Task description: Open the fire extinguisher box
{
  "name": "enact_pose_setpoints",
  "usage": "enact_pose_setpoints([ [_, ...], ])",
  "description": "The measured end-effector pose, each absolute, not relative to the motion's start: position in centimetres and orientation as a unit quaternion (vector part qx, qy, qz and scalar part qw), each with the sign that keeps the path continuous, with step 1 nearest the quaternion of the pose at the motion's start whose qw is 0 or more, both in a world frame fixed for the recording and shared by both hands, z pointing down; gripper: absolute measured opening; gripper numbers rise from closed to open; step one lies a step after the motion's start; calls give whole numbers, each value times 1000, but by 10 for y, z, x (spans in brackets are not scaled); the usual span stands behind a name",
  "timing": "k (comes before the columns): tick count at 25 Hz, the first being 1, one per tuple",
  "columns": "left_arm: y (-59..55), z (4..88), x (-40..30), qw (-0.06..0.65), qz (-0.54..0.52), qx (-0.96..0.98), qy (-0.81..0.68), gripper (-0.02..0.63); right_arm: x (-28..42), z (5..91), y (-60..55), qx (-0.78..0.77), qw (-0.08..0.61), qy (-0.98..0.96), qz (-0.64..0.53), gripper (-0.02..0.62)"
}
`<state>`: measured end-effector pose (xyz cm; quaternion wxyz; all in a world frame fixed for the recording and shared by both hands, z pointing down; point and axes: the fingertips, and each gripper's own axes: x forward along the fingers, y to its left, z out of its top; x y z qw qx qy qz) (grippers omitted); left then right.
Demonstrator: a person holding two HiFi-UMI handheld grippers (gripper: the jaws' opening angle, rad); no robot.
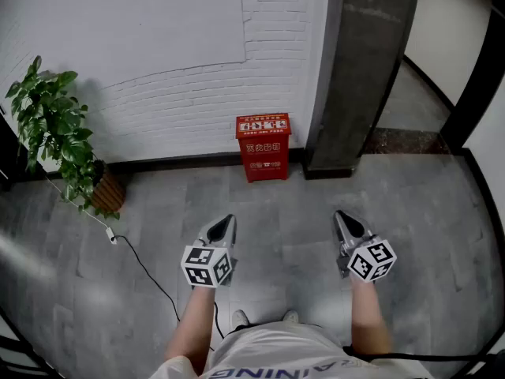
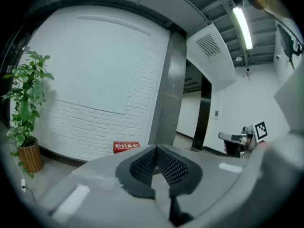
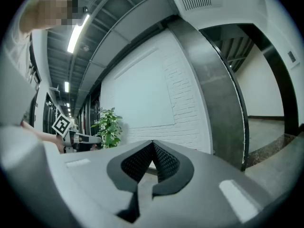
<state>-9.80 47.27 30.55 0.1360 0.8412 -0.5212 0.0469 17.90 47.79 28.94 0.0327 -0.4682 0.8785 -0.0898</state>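
Hallway corner: plant, pillar, trailing cable

A leafy plant (image 1: pixel 51 129) in a wicker pot (image 1: pixel 106 193) stands at nine o'clock against the white brick wall (image 1: pixel 189 101). A grey pillar (image 1: pixel 367 69) rises at one o'clock, and a black cable (image 1: pixel 150 273) trails across the grey floor (image 1: pixel 276 212) at seven o'clock.

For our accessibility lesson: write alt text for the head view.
A closed red fire extinguisher box stands against a white brick wall, ahead of the left gripper and right gripper, both shut; a potted plant stands left.
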Motion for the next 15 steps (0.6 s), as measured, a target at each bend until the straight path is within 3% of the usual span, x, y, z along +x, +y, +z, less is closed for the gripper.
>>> enact_pose_setpoints([
  [8,460,299,-49,118,74,835,-533,6,228,297,452,-452,59,885,-98,5],
  [15,439,298,-51,111,85,826,-546,6,218,319,431,-432,68,892,-118,5],
])
